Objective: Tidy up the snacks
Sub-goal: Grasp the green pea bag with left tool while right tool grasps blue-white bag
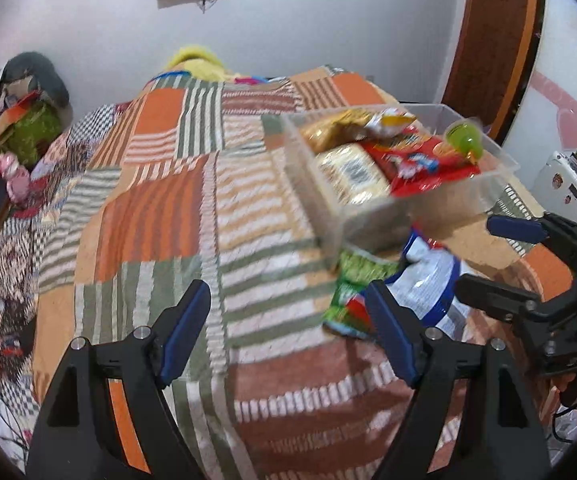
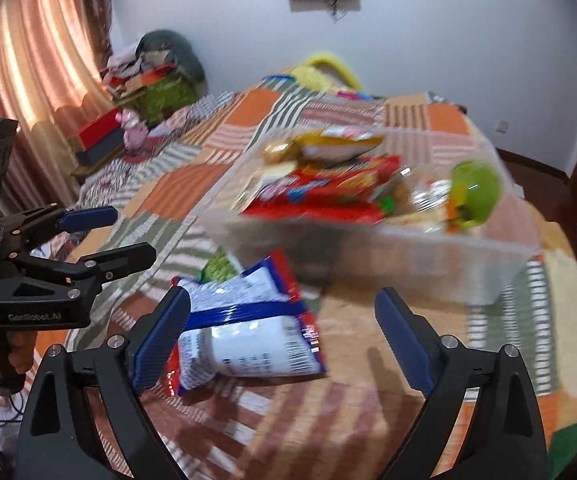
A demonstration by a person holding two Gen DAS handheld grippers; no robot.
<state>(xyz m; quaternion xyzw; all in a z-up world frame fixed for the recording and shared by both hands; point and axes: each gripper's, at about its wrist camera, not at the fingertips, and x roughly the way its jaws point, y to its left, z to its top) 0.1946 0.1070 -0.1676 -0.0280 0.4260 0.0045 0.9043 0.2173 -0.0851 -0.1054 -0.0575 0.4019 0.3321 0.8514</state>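
A clear plastic bin (image 1: 372, 220) (image 2: 428, 256) stands on the patchwork bedspread and holds several snacks: a red packet (image 1: 416, 160) (image 2: 328, 196), a pale packet (image 1: 352, 174), yellow packets (image 2: 328, 142) and a green round cup (image 1: 464, 138) (image 2: 474, 194). In front of it lie a white and blue packet (image 1: 428, 280) (image 2: 248, 344) and a green packet (image 1: 352, 280) (image 2: 218, 266). My left gripper (image 1: 288, 332) is open and empty, left of these packets. My right gripper (image 2: 282, 340) is open, its left finger beside the white packet. Each shows in the other's view (image 1: 504, 252) (image 2: 104, 236).
The bedspread (image 1: 160, 208) (image 2: 192, 168) covers the whole bed. A pile of clothes and boxes (image 1: 12, 120) (image 2: 144, 80) sits at the far left. A brown door (image 1: 492, 40) stands at the back right, curtains (image 2: 36, 52) at the left, and a white wall behind.
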